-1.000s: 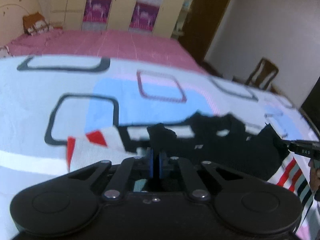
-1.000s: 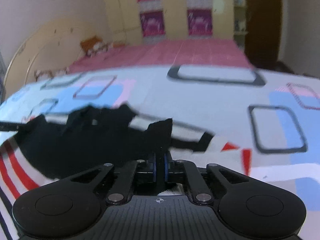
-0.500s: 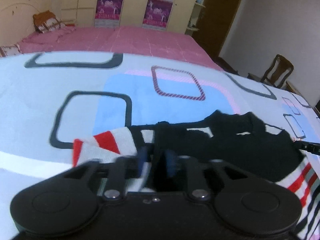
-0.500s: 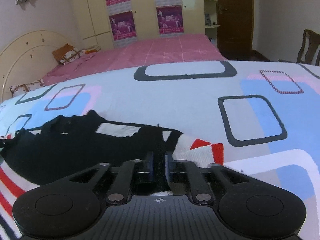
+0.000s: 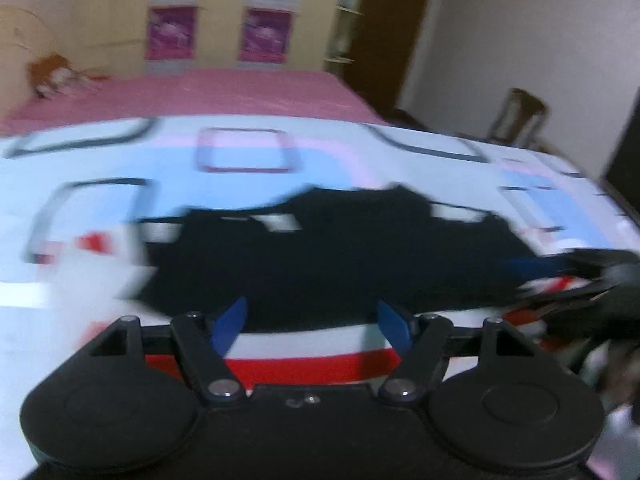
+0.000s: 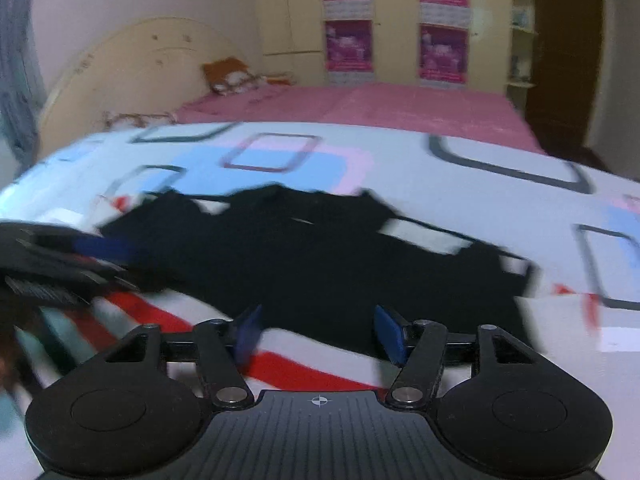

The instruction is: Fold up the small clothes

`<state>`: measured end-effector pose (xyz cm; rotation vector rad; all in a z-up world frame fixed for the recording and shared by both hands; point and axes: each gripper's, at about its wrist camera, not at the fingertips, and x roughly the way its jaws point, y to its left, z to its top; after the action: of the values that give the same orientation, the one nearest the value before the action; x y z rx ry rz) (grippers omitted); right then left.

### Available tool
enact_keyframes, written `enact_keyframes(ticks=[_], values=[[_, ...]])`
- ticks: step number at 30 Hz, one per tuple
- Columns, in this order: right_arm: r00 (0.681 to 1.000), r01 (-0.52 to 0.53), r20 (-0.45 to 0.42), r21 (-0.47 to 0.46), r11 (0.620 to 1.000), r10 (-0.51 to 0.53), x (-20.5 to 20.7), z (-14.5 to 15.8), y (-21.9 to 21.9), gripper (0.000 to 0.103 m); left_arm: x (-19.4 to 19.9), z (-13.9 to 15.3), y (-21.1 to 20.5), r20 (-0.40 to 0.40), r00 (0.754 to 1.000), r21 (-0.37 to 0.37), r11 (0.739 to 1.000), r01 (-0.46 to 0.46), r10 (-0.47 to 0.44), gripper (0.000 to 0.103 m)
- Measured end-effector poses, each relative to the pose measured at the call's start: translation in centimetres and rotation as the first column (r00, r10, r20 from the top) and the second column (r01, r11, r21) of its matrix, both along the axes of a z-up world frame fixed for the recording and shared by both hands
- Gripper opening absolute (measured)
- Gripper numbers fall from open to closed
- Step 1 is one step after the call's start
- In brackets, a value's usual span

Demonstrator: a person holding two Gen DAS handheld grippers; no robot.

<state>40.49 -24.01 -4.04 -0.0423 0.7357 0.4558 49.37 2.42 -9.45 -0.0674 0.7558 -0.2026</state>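
Observation:
A small garment, black on top with white and red stripes below [image 5: 320,264], lies spread on the patterned bedsheet [image 5: 248,152]; it also shows in the right wrist view [image 6: 320,256]. My left gripper [image 5: 314,320] is open and empty, just above the garment's near striped edge. My right gripper [image 6: 318,330] is open and empty over the near edge too. Each gripper shows blurred at the side of the other's view: the right one [image 5: 592,280], the left one [image 6: 52,264].
The sheet [image 6: 500,200] covers a bed with a pink cover [image 6: 380,104] behind. A curved headboard [image 6: 132,68] and pillows stand far left. A wooden chair [image 5: 520,116] and a dark door [image 6: 568,52] are at the right.
Both grippers have opened and let go of the black fabric they held. The garment now lies flatter on the sheet. Both views shifted and are blurred by motion.

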Motion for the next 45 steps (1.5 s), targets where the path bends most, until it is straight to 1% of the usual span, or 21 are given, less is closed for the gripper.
enact_keyframes(ticks=[1, 2, 3, 4, 5, 7, 8, 11, 14, 15, 16, 20, 24, 30, 31, 32, 34, 36, 39, 43, 45], values=[[0.998, 0.064, 0.003, -0.023, 0.998, -0.064, 0.2, -0.2, -1.6, 0.061, -0.2, -0.3, 1.7, -0.001, 0.999, 0.03, 0.998, -0.053, 0.053, 0.069], [0.989, 0.147, -0.003, -0.051, 0.988, -0.148, 0.5, -0.5, -3.3, 0.061, -0.3, -0.6, 3.1, -0.003, 0.997, 0.024, 0.997, -0.078, 0.078, 0.063], [0.975, 0.221, -0.013, -0.068, 0.973, -0.223, 0.8, -0.9, -5.2, 0.053, -0.5, -0.6, 4.5, 0.0, 0.996, -0.016, 0.996, -0.09, 0.09, 0.059], [0.969, 0.245, -0.03, -0.03, 0.969, -0.246, 0.9, -1.0, -6.9, 0.042, -0.5, -0.5, 5.3, -0.004, 0.996, -0.05, 0.995, -0.087, 0.087, 0.058], [0.967, 0.25, -0.041, -0.012, 0.968, -0.25, 1.0, -0.9, -7.8, 0.043, -0.5, -0.3, 5.4, -0.007, 0.997, -0.042, 0.996, -0.081, 0.081, 0.058], [0.97, 0.236, -0.044, -0.056, 0.97, -0.238, 1.2, -0.8, -7.6, 0.043, -0.4, -0.1, 4.4, -0.006, 0.997, 0.011, 0.997, -0.078, 0.078, 0.062], [0.969, 0.24, -0.044, -0.056, 0.969, -0.242, 1.1, -0.6, -7.5, 0.043, -0.4, 0.2, 3.8, -0.007, 0.996, 0.02, 0.996, -0.086, 0.086, 0.069], [0.972, 0.237, 0.013, -0.044, 0.971, -0.236, -0.6, 1.0, -6.5, 0.043, -1.9, 1.4, 1.8, 0.029, 0.997, -0.008, 0.997, -0.078, 0.078, 0.084], [0.987, 0.156, 0.032, -0.004, 0.988, -0.156, -2.8, 2.1, -4.1, 0.045, -3.5, 1.6, -1.4, 0.037, 0.999, -0.036, 0.999, -0.022, 0.024, 0.084], [0.992, 0.126, 0.028, -0.001, 0.992, -0.126, -3.3, 1.9, -3.1, 0.057, -3.9, 1.4, -2.4, 0.031, 1.0, -0.038, 0.999, -0.003, 0.005, 0.084], [0.995, 0.096, 0.029, -0.004, 0.995, -0.096, -4.0, 1.8, -1.9, 0.064, -4.2, 1.1, -3.3, 0.028, 1.0, -0.033, 0.999, 0.01, -0.01, 0.083], [1.0, 0.025, 0.007, -0.029, 0.999, -0.025, -5.3, 0.4, 1.5, 0.064, -5.1, 0.1, -5.0, 0.023, 0.999, 0.009, 1.0, 0.028, -0.029, 0.084], [1.0, 0.012, 0.03, -0.099, 0.995, -0.009, -6.0, -0.3, 1.8, 0.064, -5.4, 0.0, -3.2, 0.021, 1.0, 0.032, 0.999, 0.01, -0.01, 0.086], [0.982, 0.182, -0.038, -0.072, 0.981, -0.185, -6.6, -0.5, -4.8, 0.064, -7.9, -0.2, 3.9, 0.002, 0.993, 0.044, 0.992, -0.117, 0.117, 0.085], [0.975, 0.215, -0.021, -0.141, 0.966, -0.22, -6.9, -0.7, -5.1, 0.064, -8.1, -0.1, 4.5, -0.001, 0.994, 0.041, 0.993, -0.11, 0.11, 0.078], [0.977, 0.211, -0.008, -0.156, 0.965, -0.215, -7.2, -0.7, -5.5, 0.064, -8.3, 0.1, 4.7, -0.001, 0.995, 0.049, 0.994, -0.099, 0.099, 0.076], [0.975, 0.215, -0.018, -0.135, 0.967, -0.22, -7.5, -0.8, -5.9, 0.064, -8.1, 0.4, 4.3, -0.007, 0.995, 0.074, 0.992, -0.099, 0.1, 0.074], [0.976, 0.216, -0.001, -0.152, 0.965, -0.218, -7.8, 0.0, -5.1, 0.064, -8.3, 1.2, 3.1, 0.005, 0.994, 0.095, 0.989, -0.112, 0.112, 0.076], [0.979, 0.202, 0.052, -0.076, 0.976, -0.199, -9.4, 2.2, -3.9, 0.064, -9.6, 2.2, 1.0, 0.049, 0.996, 0.054, 0.995, -0.082, 0.08, 0.081], [0.995, 0.098, 0.027, -0.041, 0.994, -0.097, -11.2, 2.6, -0.6, 0.064, -10.9, 1.9, -2.3, 0.049, 0.999, 0.03, 0.999, -0.015, 0.013, 0.082], [0.999, 0.053, 0.001, -0.052, 0.997, -0.053, -11.8, 1.9, 1.0, 0.064, -11.1, 1.1, -3.7, 0.03, 1.0, 0.049, 0.999, 0.008, -0.01, 0.082]])
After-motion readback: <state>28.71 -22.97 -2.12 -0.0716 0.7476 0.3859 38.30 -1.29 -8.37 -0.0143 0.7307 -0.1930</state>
